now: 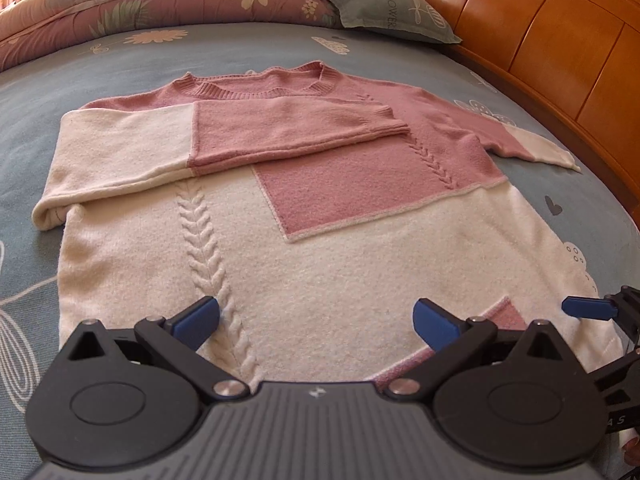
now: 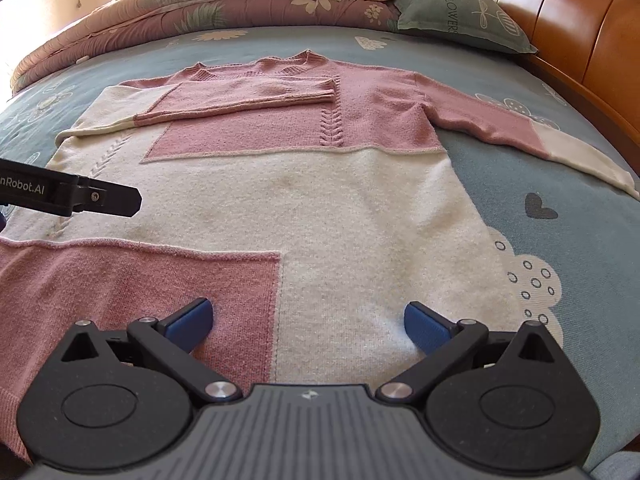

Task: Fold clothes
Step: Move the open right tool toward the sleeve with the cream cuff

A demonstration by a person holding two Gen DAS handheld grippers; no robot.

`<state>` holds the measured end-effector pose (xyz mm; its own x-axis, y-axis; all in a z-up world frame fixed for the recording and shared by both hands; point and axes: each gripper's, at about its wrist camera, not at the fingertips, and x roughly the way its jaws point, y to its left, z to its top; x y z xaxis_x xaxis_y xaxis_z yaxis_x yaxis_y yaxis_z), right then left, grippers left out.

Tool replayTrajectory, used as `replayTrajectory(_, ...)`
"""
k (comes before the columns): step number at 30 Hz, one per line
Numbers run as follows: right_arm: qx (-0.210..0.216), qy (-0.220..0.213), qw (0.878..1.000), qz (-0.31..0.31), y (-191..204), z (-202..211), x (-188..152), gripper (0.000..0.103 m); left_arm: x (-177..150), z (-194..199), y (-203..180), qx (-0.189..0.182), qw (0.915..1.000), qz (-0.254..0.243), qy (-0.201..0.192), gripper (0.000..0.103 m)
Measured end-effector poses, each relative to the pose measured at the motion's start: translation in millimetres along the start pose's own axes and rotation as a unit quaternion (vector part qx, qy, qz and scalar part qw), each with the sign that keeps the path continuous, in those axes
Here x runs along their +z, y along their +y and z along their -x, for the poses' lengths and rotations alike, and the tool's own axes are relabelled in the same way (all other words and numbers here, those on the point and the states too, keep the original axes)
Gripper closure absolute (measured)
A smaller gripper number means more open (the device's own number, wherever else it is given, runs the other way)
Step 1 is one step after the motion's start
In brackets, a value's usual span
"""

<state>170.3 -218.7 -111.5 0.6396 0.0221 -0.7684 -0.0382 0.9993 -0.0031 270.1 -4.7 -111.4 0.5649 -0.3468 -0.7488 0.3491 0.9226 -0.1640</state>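
A pink and cream knitted sweater point(image 1: 320, 216) point(image 2: 320, 184) lies flat on the bed, neck at the far end. Its left sleeve point(image 1: 280, 128) point(image 2: 248, 94) is folded across the chest. The right sleeve point(image 2: 520, 132) point(image 1: 532, 140) stretches out to the right. My left gripper point(image 1: 316, 320) hovers open over the cream lower part near the hem, nothing between its fingers. My right gripper point(image 2: 308, 322) is open above the hem, over the seam between a pink patch and the cream knit. A blue fingertip of the right gripper point(image 1: 588, 307) shows at the left wrist view's right edge.
The bed has a blue-grey sheet point(image 2: 532, 232) with flower and heart prints. A folded pink floral quilt point(image 1: 160, 4) and a grey-green pillow point(image 1: 392, 12) lie at the far end. A wooden headboard point(image 1: 560, 40) runs along the right side.
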Motion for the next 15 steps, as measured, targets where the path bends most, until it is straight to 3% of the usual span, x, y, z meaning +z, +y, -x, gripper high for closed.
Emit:
replayTrajectory(5,0.012,-0.039,0.999,0.0,-9,16,-3,0.0,0,1,8,-0.005,0.9998,0.018,-0.004,0.001)
replayTrajectory(9,0.027,-0.014,0.999,-0.043,-36,6,-3,0.0,1,-1,7,0.001,0.9998,0.015,-0.009,0.001)
replayTrajectory(11,0.048,-0.022,0.996,-0.076,-53,7,-2,0.0,1,-1,8,0.0,0.9998,0.017,-0.012,0.001)
replayTrajectory(15,0.107,-0.049,0.986,-0.121,-83,1,38,0.0,5,-1,13,-0.008,0.9994,0.031,-0.012,0.001)
